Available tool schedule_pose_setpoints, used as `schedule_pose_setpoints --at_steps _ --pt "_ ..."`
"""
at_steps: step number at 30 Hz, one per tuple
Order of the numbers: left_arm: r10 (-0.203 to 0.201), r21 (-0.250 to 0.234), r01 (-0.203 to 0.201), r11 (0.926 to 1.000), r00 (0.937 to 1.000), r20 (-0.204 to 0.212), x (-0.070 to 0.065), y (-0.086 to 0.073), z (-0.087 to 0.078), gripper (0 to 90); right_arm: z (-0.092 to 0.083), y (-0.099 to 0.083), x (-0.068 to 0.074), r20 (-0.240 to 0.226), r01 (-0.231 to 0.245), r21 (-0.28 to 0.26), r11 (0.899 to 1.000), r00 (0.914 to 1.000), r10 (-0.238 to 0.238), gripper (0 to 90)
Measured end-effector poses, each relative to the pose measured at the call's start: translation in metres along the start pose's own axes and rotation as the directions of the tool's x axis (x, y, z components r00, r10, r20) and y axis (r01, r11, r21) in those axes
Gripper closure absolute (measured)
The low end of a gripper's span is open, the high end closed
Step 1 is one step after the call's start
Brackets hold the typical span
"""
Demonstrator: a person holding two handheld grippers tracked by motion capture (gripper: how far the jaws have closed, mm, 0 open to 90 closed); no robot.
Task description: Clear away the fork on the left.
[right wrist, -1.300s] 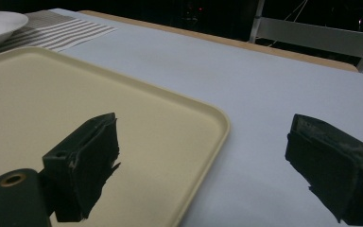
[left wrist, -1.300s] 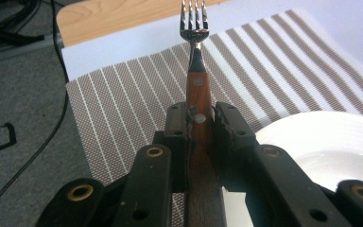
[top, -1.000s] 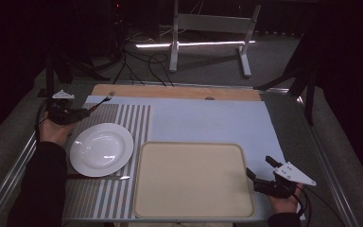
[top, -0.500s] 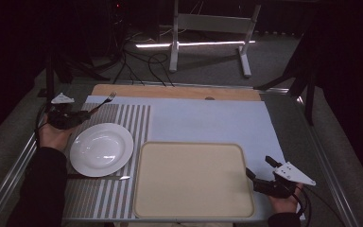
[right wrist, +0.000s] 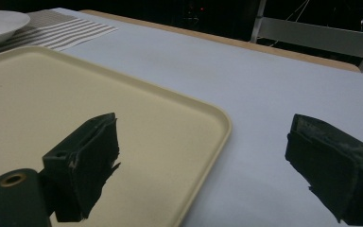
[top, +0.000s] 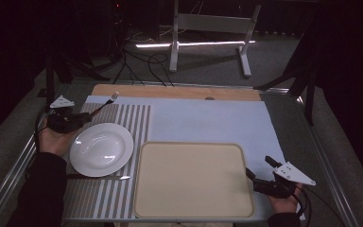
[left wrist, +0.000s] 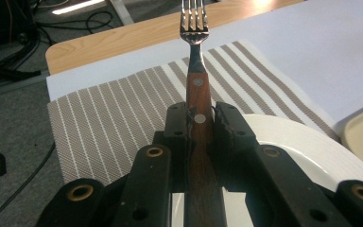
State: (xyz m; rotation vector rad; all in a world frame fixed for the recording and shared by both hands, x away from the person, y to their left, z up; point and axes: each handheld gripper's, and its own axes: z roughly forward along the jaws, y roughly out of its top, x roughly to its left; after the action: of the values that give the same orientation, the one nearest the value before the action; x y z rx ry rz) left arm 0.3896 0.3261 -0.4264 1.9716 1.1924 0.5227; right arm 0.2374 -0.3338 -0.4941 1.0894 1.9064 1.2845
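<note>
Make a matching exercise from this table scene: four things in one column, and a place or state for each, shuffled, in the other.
Things:
1. fork
2. white plate
3. beige tray
4. right hand-held gripper

Places or states:
a. jaws open beside the tray's right edge
b. clamped by its wooden handle in the left hand-held gripper
c. on the striped placemat
d. bare, at the near middle of the table

Pairs: 1-b, 2-c, 3-d, 4-a

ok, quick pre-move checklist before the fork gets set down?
1. Left gripper shut on the fork handle: ok.
2. Fork straight in the jaws, tines forward: ok.
3. Plate sits on the striped placemat: ok.
4. Knife lying on the mat at the plate's near side: ok.
5. Right gripper open, holding nothing, at the tray corner: ok.
6. Height of fork above the mat: cannot tell.
</note>
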Motion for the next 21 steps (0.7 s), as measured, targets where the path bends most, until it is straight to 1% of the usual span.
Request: schedule_pose_setpoints --at_steps 1,3,5,6,7,8,15,21 --pt "0.0 0.0 0.0 1.0 1.0 0.0 0.0 0.0 0.0 77.1 0.0 0.0 0.0 0.0 0.001 0.0 1.0 1.0 -0.001 10.1" --pt "-0.005 -0.019 0.005 0.9998 1.0 0.003 -0.004 0.0 -0.003 77.1 0.0 0.0 0.0 -0.001 0.0 -0.001 1.0 1.0 0.0 10.0" --pt "-0.006 -0.02 0.006 0.9998 1.0 0.005 -0.005 0.0 -0.004 77.1 0.0 0.0 0.0 0.0 0.0 -0.003 1.0 1.0 0.0 10.0" --pt "0.0 -0.022 0.0 0.9997 1.0 0.005 -0.009 0.0 -0.006 77.1 0.0 0.0 0.0 0.0 0.0 -0.003 1.0 1.0 0.0 10.1" --pt "0.0 -0.022 0.0 0.9997 1.0 0.005 -0.009 0.0 -0.006 77.1 0.0 0.0 0.0 0.001 0.0 -0.003 1.0 1.0 0.0 10.1" --pt "0.002 -0.025 -0.002 0.9997 1.0 0.002 -0.013 0.0 -0.007 77.1 0.0 0.0 0.0 0.0 0.0 -0.003 1.0 1.0 0.0 10.0" --pt "0.02 -0.022 -0.02 0.9996 0.9998 0.004 -0.024 0.001 -0.009 77.0 -0.001 0.0 0.0 0.0 -0.002 -0.006 1.0 1.0 0.002 10.1" --pt "0.023 -0.024 -0.023 0.9994 0.9997 0.009 -0.03 0.001 -0.008 77.1 -0.001 0.0 0.0 -0.001 -0.002 -0.004 1.0 1.0 0.002 10.1"
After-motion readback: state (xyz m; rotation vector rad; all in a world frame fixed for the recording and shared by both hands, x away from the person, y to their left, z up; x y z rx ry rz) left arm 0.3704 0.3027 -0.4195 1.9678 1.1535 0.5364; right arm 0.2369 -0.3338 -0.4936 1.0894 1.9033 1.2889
